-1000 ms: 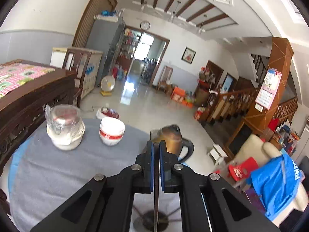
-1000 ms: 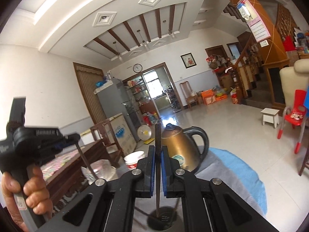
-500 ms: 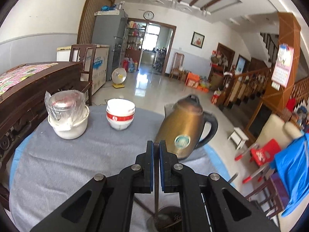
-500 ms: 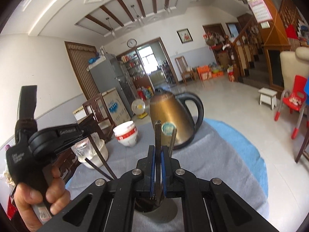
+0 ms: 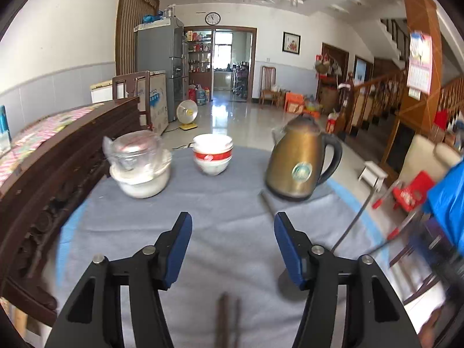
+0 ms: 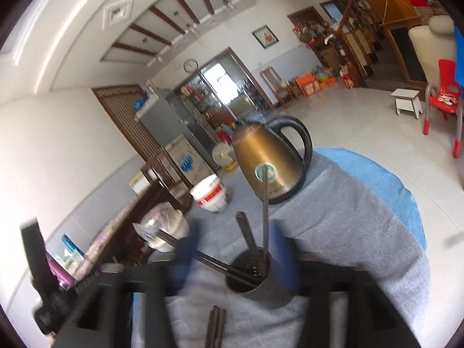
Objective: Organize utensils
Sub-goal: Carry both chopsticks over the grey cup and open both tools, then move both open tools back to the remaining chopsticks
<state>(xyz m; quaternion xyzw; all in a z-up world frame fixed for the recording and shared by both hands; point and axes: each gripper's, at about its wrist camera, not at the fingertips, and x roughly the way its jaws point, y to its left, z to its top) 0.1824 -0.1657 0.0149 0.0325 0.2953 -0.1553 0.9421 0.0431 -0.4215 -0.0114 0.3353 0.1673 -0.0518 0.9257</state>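
Both grippers spread wide over a grey-clothed table, chopsticks in the holder.

The left gripper (image 5: 232, 232) has just opened, its blue pads wide with only bare cloth between them; the right gripper (image 6: 235, 249), blurred, has just opened too, its pads either side of the dark utensil holder (image 6: 255, 278) without pressing it. Several chopsticks (image 6: 265, 211) stand tilted in the holder; another pair (image 5: 227, 319) lies flat on the grey tablecloth (image 5: 226, 203). Farther back stand a bronze kettle (image 5: 298, 162), stacked red-and-white bowls (image 5: 213, 155) and a plastic-covered white bowl (image 5: 139, 165). Beyond: glossy tiled floor, a wall clock (image 5: 213, 18), beamed ceiling, wooden staircase at right.
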